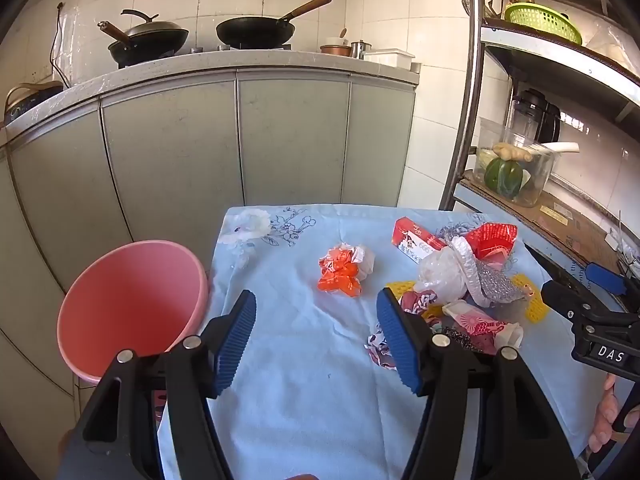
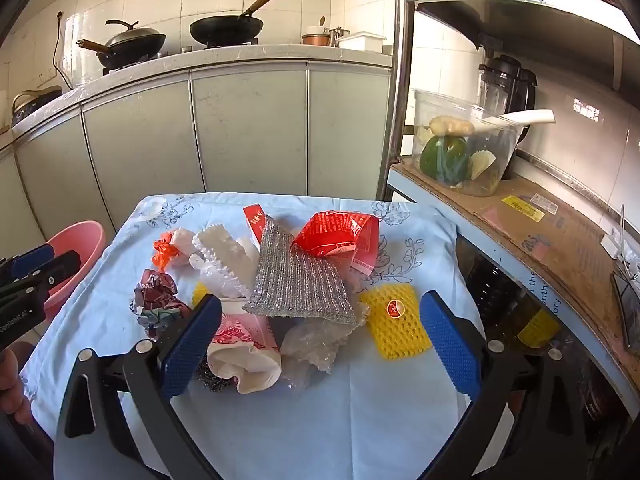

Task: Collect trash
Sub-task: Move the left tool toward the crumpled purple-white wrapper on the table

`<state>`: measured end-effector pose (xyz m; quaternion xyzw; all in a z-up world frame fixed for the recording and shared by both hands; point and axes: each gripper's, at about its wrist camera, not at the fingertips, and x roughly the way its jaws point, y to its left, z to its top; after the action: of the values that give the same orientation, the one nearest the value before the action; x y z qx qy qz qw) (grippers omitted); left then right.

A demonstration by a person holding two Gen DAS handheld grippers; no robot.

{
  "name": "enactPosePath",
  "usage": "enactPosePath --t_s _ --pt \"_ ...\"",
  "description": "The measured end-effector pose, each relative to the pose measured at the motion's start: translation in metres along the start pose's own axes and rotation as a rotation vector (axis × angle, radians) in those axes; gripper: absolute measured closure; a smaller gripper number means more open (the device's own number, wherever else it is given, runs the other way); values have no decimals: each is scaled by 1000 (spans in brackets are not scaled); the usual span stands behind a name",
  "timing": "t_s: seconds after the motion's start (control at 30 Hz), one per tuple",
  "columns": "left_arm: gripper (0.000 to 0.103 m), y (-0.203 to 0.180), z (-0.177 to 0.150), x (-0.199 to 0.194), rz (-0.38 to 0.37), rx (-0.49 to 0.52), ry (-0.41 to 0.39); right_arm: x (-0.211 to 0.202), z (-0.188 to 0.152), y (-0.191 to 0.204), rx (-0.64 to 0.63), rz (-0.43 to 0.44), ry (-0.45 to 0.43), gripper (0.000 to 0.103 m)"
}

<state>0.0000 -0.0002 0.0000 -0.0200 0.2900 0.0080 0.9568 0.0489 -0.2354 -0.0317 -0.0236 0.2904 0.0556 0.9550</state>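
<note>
Trash lies heaped on a table under a light blue cloth point(image 2: 360, 420): a silver mesh scrubber point(image 2: 298, 280), a red wrapper point(image 2: 340, 234), a yellow foam net point(image 2: 396, 320), clear crumpled plastic point(image 2: 316, 340), a pink-and-white wrapper point(image 2: 244, 344) and an orange wrapper point(image 1: 340, 274). My right gripper point(image 2: 320, 346) is open above the near side of the heap, holding nothing. My left gripper point(image 1: 316, 338) is open over bare cloth, just left of the heap and below the orange wrapper. A pink bucket point(image 1: 132, 304) stands off the table's left edge.
Grey kitchen cabinets point(image 1: 240, 140) with two woks point(image 1: 256, 32) on the counter stand behind the table. A metal shelf rack point(image 2: 520, 216) at the right holds a clear container of vegetables point(image 2: 460, 152) on cardboard. A hand shows at the edge of each view.
</note>
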Motion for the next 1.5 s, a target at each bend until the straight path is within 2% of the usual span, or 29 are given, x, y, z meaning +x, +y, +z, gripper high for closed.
enactPosePath --t_s 1.5 --pt "40 5 -4 3 12 -13 13 -5 3 9 -34 17 -13 4"
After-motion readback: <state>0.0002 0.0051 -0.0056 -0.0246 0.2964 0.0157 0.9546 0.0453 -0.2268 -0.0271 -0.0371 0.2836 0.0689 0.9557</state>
